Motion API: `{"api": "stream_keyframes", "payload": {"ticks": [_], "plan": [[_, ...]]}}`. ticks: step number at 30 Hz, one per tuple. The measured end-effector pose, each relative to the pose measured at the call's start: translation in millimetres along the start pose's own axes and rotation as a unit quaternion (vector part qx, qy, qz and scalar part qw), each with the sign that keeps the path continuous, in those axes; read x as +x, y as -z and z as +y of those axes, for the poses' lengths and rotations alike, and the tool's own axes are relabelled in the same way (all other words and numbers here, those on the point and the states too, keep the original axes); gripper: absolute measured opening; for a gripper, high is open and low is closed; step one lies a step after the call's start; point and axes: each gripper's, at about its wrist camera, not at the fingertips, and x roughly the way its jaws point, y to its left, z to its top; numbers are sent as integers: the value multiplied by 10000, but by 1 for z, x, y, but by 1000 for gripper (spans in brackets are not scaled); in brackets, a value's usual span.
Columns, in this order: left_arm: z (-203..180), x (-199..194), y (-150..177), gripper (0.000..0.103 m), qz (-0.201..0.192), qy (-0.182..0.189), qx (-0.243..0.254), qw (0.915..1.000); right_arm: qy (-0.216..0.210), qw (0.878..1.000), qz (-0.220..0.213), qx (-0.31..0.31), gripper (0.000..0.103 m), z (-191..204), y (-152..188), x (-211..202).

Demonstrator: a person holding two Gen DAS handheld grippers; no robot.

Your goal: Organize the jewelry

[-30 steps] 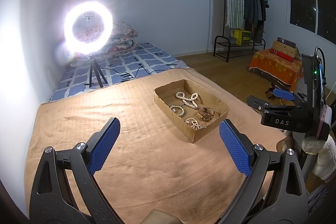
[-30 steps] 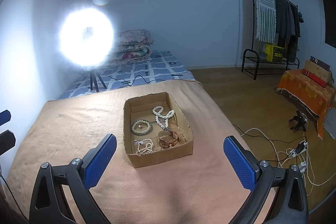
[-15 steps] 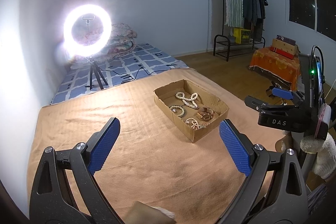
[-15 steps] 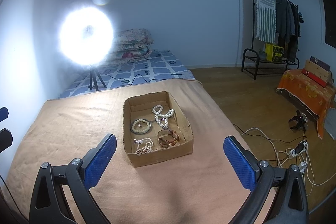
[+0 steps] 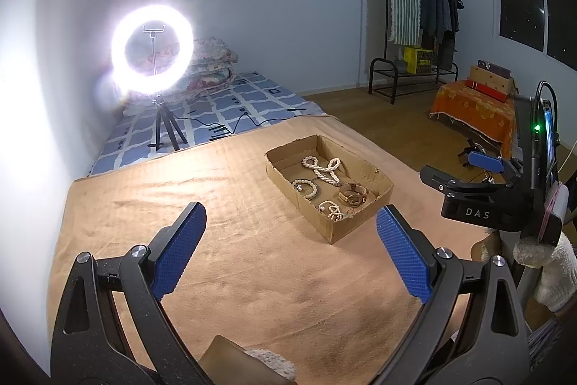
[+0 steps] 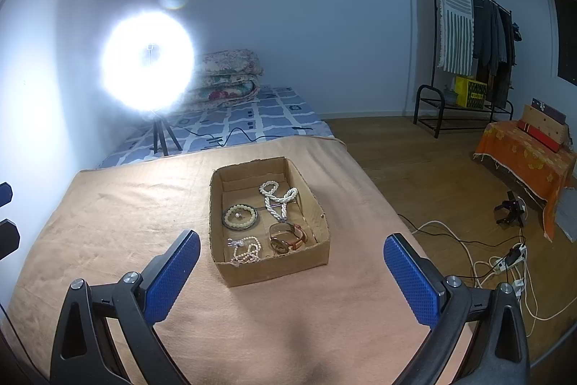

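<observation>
Already all the jewelry lies inside the cardboard box, none on the blanket, while my left claw and right claw gape empty.

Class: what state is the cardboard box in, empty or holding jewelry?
Holding jewelry: the open cardboard box contains a pearl necklace, bead bracelet and other pieces.

Beyond the fingertips a ring light glares left; a clothes rack stands far right.

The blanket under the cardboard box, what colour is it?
The blanket is a plain peach-tan, with no pattern; the right wrist view shows it best.
</observation>
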Motion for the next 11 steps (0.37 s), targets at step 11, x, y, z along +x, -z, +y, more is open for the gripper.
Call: {"api": "stream_keyframes", "payload": {"ticks": [11], "plan": [[-1, -2, 2, 97, -119, -97, 11, 9999, -9, 10000, 35, 0, 103, -3, 2, 0]]}}
